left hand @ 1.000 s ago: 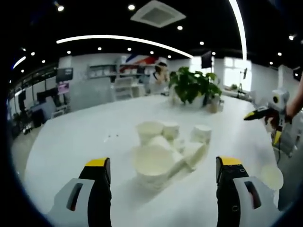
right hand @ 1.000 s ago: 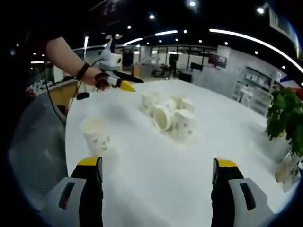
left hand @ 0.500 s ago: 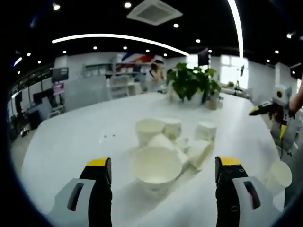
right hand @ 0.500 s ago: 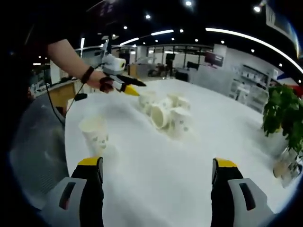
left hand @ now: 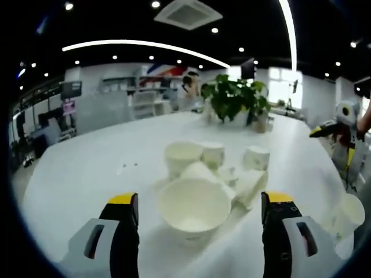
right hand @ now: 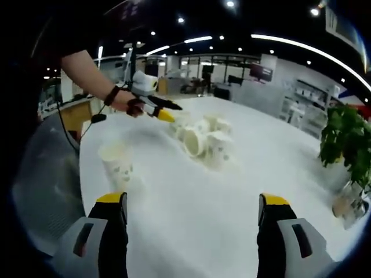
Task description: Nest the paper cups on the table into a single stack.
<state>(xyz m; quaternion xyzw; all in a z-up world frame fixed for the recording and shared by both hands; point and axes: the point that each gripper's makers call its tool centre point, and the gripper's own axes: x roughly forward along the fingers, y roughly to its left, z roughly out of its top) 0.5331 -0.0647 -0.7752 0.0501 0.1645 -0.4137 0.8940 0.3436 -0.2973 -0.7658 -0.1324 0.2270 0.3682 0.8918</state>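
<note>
Several white paper cups lie in a loose pile on the white table. One cup lies on its side with its mouth toward my left gripper, just ahead of the open jaws. Behind it stands an upright cup. In the right gripper view the same pile sits mid-table, and the left gripper, held by a hand, reaches its near edge. A lone upright cup stands ahead and left of my right gripper, which is open with nothing between its jaws.
A potted plant stands on the far side of the table, seen also as the plant at the right. The lone cup sits near the table's edge, below the right gripper. Bare tabletop lies ahead of my right gripper.
My left gripper has moved closer to the pile, so the sideways cup looms larger between its jaws. The right gripper has stayed nearly in place.
</note>
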